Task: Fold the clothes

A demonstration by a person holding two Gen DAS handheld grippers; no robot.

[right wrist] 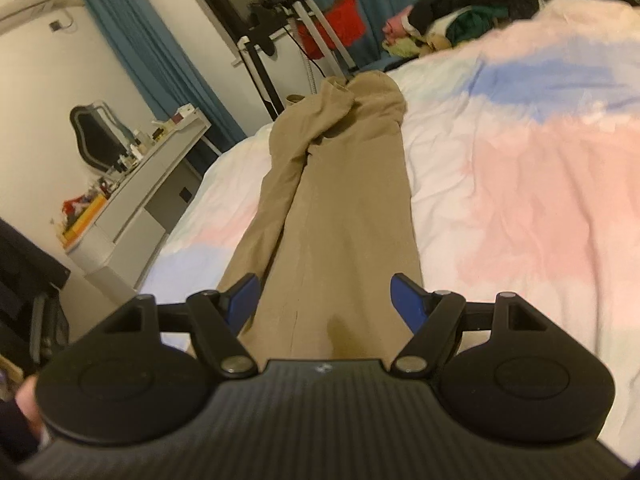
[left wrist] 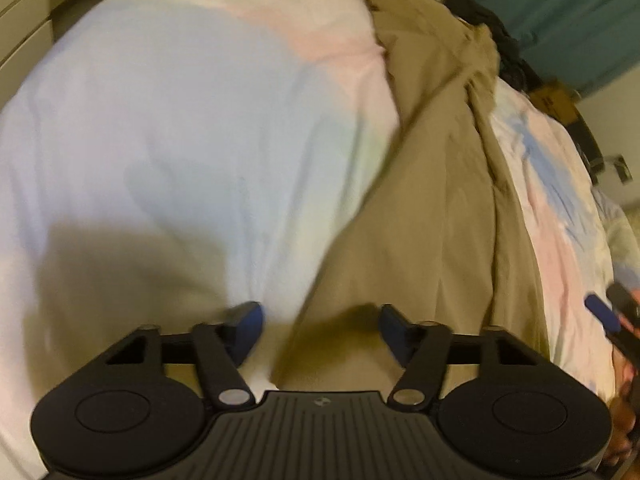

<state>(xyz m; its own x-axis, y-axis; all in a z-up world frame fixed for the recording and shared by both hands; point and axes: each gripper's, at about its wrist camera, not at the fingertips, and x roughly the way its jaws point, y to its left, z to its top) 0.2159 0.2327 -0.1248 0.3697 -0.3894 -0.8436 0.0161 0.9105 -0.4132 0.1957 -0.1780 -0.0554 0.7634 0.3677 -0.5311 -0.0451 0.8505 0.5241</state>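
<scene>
Tan trousers [right wrist: 340, 184] lie lengthwise on the pastel bed cover [right wrist: 520, 184], legs laid together, rumpled at the far end. My right gripper [right wrist: 325, 300] is open just above the near end of the trousers, with the cloth showing between its blue pads. In the left wrist view the trousers [left wrist: 436, 200] run up the right half of the frame. My left gripper [left wrist: 322, 330] is open and empty over the trousers' near edge, where cloth meets bed cover [left wrist: 180, 140]. The right gripper's blue fingertip [left wrist: 600, 312] shows at the far right.
A pile of other clothes [right wrist: 460, 16] lies at the far end of the bed. A white dresser [right wrist: 132, 208] with small items stands left of the bed. A garment steamer stand [right wrist: 288, 12] and teal curtains [right wrist: 168, 52] are behind.
</scene>
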